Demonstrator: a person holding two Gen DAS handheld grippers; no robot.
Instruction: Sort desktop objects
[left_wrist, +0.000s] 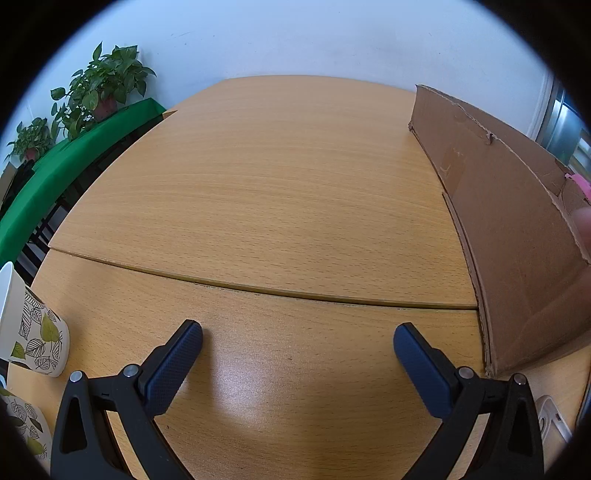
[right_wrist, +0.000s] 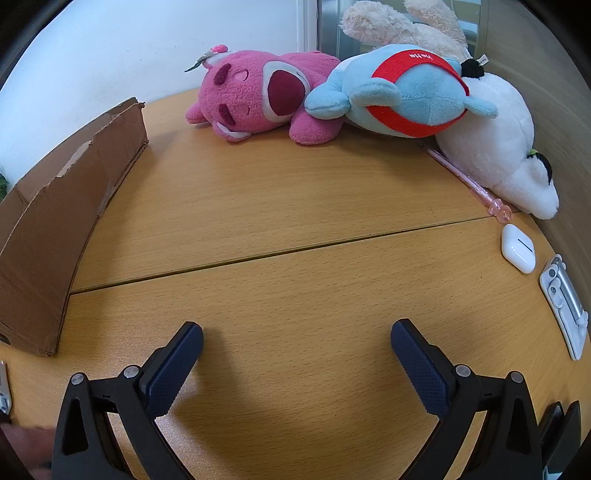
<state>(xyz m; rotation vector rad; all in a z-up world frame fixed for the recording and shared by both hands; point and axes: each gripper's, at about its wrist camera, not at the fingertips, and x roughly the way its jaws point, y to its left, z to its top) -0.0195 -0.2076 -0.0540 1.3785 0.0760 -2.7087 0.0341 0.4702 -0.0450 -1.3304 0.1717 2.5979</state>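
Both grippers' fingers (left_wrist: 177, 365) (right_wrist: 421, 365) spread empty, four plush toys (right_wrist: 255, 99), one earbud case (right_wrist: 518, 248), one cardboard box (right_wrist: 55, 229)

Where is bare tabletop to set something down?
Bare wood lies ahead of the right gripper, between the cardboard box and the earbud case. The left gripper faces bare wood beside the box too. The far-right corner, with the plush toys, is crowded.
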